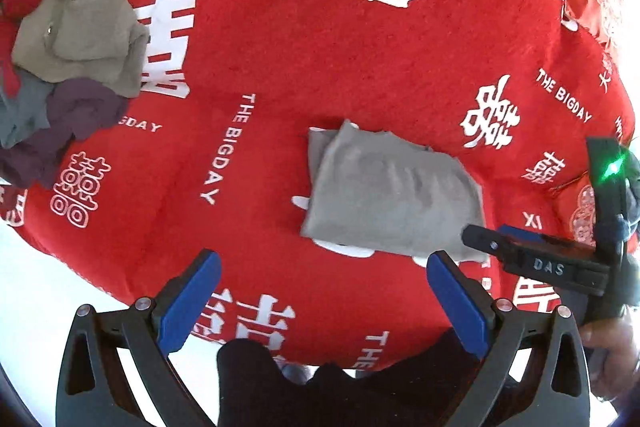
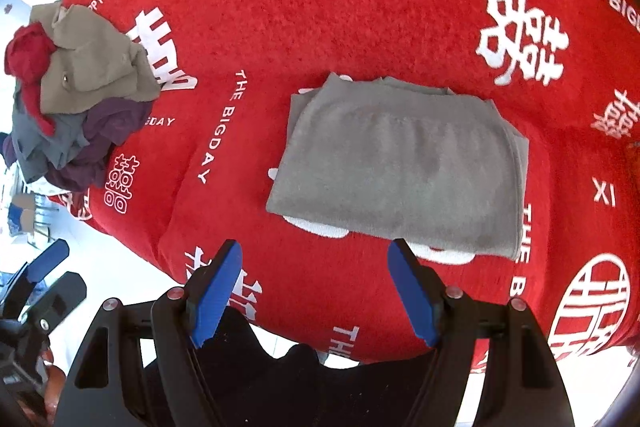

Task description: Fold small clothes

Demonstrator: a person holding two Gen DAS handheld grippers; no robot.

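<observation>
Grey knit garment (image 2: pixel 400 167) lies folded into a compact rectangle near the front-middle of the red wedding-print cloth (image 2: pixel 360 7), flat, layered edges showing along its far side and right edge, nothing touching it. Right gripper (image 2: pixel 316 287) hangs just in front of its near edge, blue pads spread wide, nothing between them, pointing steeply down. Left gripper (image 1: pixel 324 295) is also spread wide and empty, hovering over bare red cloth near the garment's near-left corner; in the left wrist view the other tool comes in from the right and overlaps the garment's near-right corner, contact not clear. Far left on the cloth sits the unfolded pile (image 2: pixel 80 95): khaki piece on top, red, purple and grey-blue ones bunched under it, well apart from the folded one. White floor shows past the cloth's near and left edges. Looks like this fold is finished or one tuck from finished, so next is likely setting it aside or fetching from the pile. Risks: a pad catching only the top layer would peel the fold open; dragging it across the fuzzy cloth could shear the layers out of line; pinching with one gripper alone lets the free side droop and unfold. At the pile, the pieces are tangled, so a grab at the khaki one may haul the red or purple along, or tip part of the heap off the left edge.
</observation>
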